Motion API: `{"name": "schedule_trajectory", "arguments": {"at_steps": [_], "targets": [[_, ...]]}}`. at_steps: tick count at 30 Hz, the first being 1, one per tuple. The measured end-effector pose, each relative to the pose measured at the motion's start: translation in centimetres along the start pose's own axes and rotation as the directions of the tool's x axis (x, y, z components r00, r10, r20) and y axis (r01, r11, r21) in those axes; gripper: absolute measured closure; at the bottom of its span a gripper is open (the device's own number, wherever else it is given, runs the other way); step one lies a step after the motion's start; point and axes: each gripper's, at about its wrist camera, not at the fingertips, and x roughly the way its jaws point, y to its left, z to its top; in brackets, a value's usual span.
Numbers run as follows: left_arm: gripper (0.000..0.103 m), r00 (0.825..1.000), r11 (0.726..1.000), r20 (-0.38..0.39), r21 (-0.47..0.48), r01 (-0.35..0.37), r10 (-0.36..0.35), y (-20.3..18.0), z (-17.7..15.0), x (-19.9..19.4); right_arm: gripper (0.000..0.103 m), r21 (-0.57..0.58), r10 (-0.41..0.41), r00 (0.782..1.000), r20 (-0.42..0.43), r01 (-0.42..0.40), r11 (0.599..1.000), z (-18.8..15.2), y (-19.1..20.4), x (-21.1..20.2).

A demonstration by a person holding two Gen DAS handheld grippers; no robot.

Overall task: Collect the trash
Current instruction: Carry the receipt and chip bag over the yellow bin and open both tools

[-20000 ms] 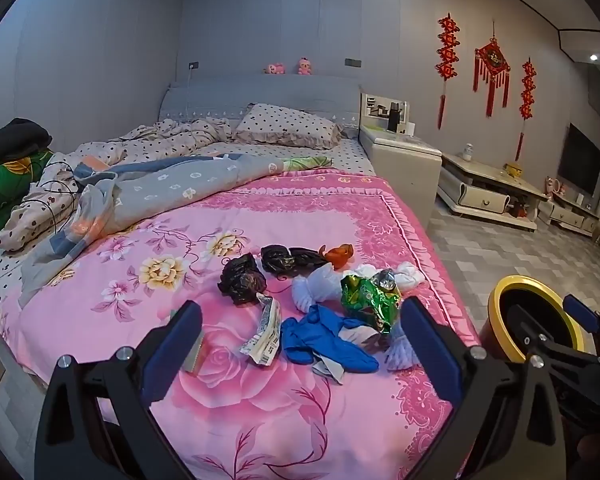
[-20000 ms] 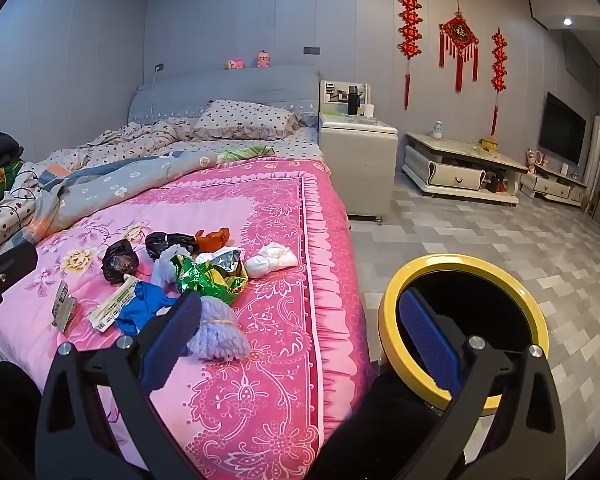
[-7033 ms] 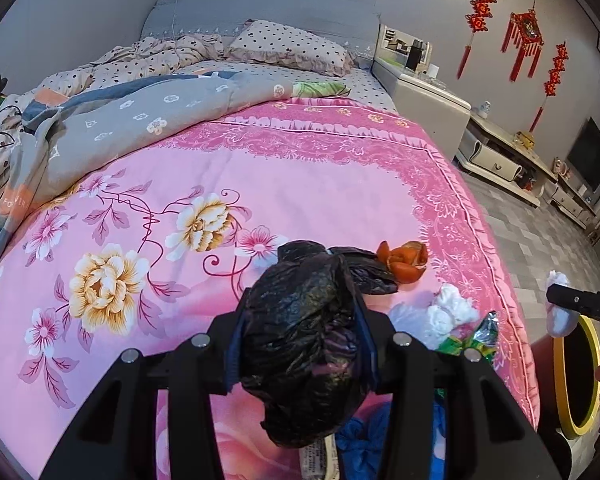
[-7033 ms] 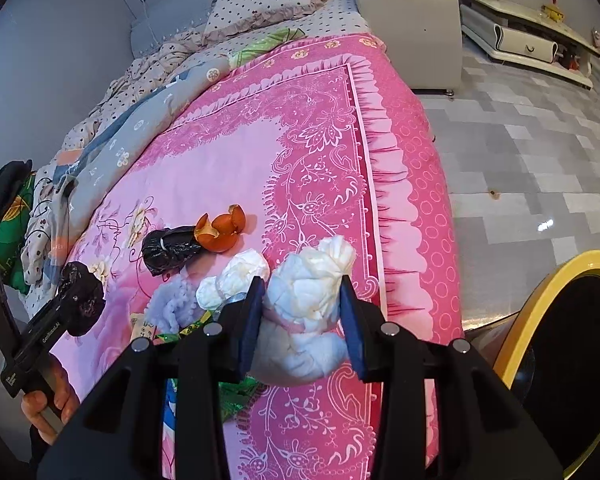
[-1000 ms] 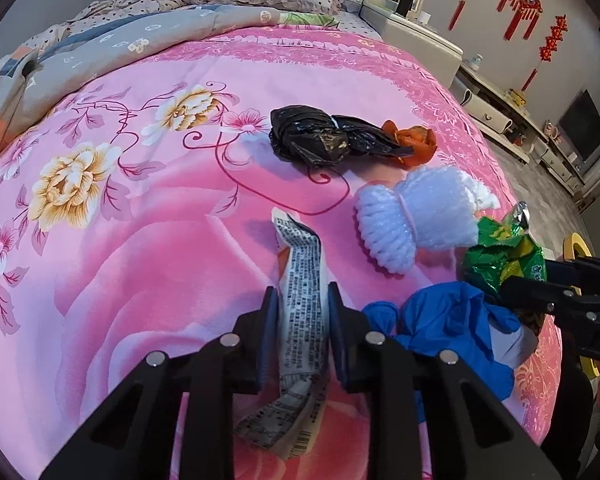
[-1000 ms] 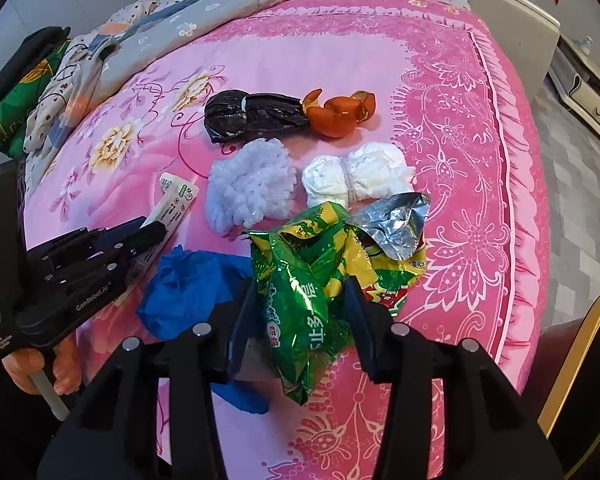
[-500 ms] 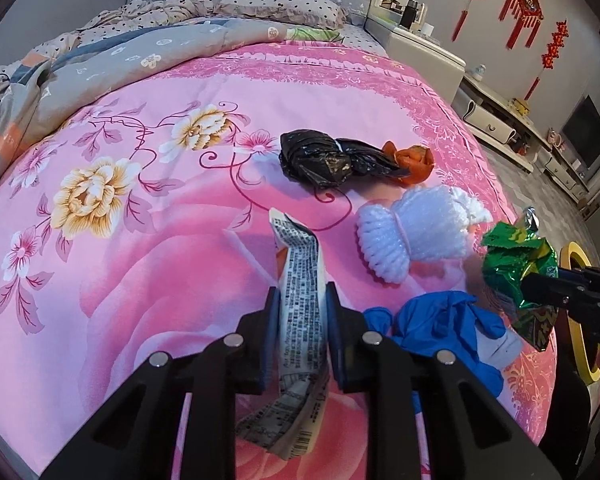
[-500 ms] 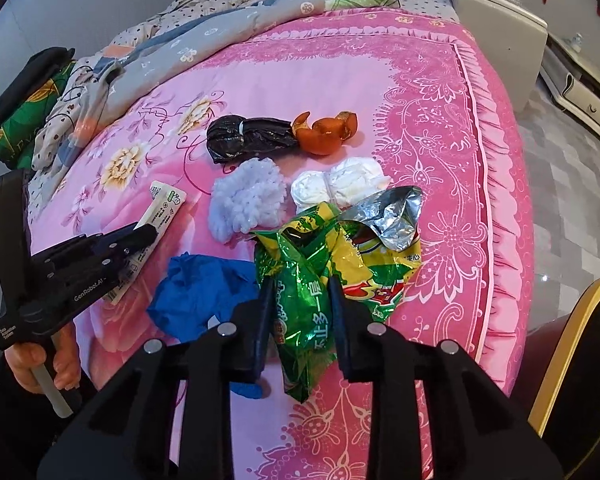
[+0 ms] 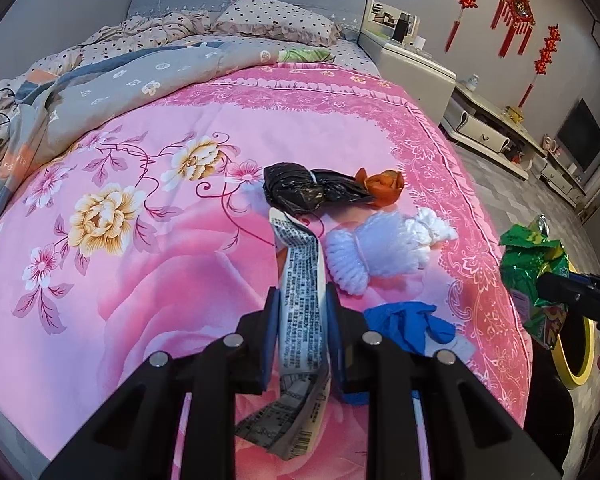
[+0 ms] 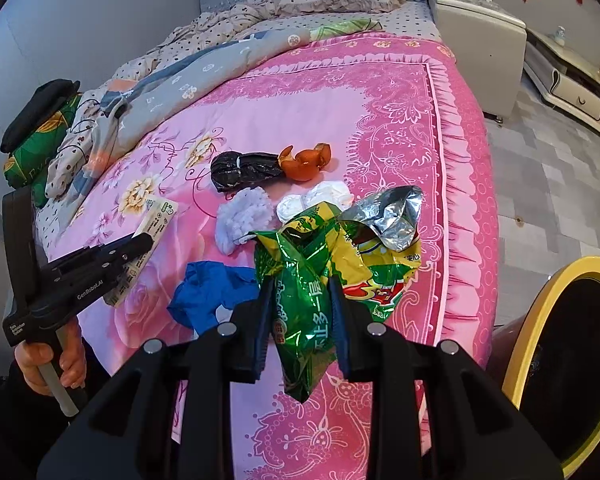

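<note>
My left gripper [image 9: 302,300] is shut on a printed white paper wrapper [image 9: 300,280], held above the pink bedspread [image 9: 140,280]. My right gripper [image 10: 300,292] is shut on a green and yellow snack bag [image 10: 308,276] with a silver lining, lifted off the bed near its right edge. On the bedspread lie a blue glove [image 10: 208,292], a white foam net [image 10: 242,216], a white wad [image 10: 320,198], a tied black bag [image 10: 240,170] and orange peel [image 10: 306,160]. A yellow-rimmed black bin [image 10: 572,356] stands on the floor at the right.
A crumpled grey quilt [image 9: 112,76] and polka-dot pillows [image 9: 276,20] fill the far half of the bed. A white nightstand [image 10: 476,28] stands beside the headboard, a low TV cabinet [image 9: 492,128] along the right wall. A person's hand [image 10: 48,360] holds the left gripper's handle.
Both grippers rose off the bed with their loads. The right gripper's jaws closed tighter on the snack bag and carried it right toward the bin; the wrapper now hangs clear of the bedspread.
</note>
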Motion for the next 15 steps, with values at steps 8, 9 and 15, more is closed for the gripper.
{"name": "schedule_trajectory", "arguments": {"at_steps": [8,9,15], "targets": [[0.082,0.999,0.998,0.009,0.038,0.049,-0.05,-4.3,1.0,-1.2,0.077,0.05,-0.022,0.998,0.053,0.019,0.999,-0.3,-3.2,-3.5],[0.082,0.998,0.997,0.009,0.045,0.056,-0.056,-5.0,1.1,-1.3,0.077,0.057,-0.025,0.998,0.059,0.021,0.998,-0.3,-3.6,-3.9],[0.082,0.995,0.991,0.007,0.088,0.1,-0.101,-9.4,1.9,-1.4,0.077,0.104,-0.05,0.995,0.091,0.04,0.994,-0.7,-6.8,-6.3]]}}
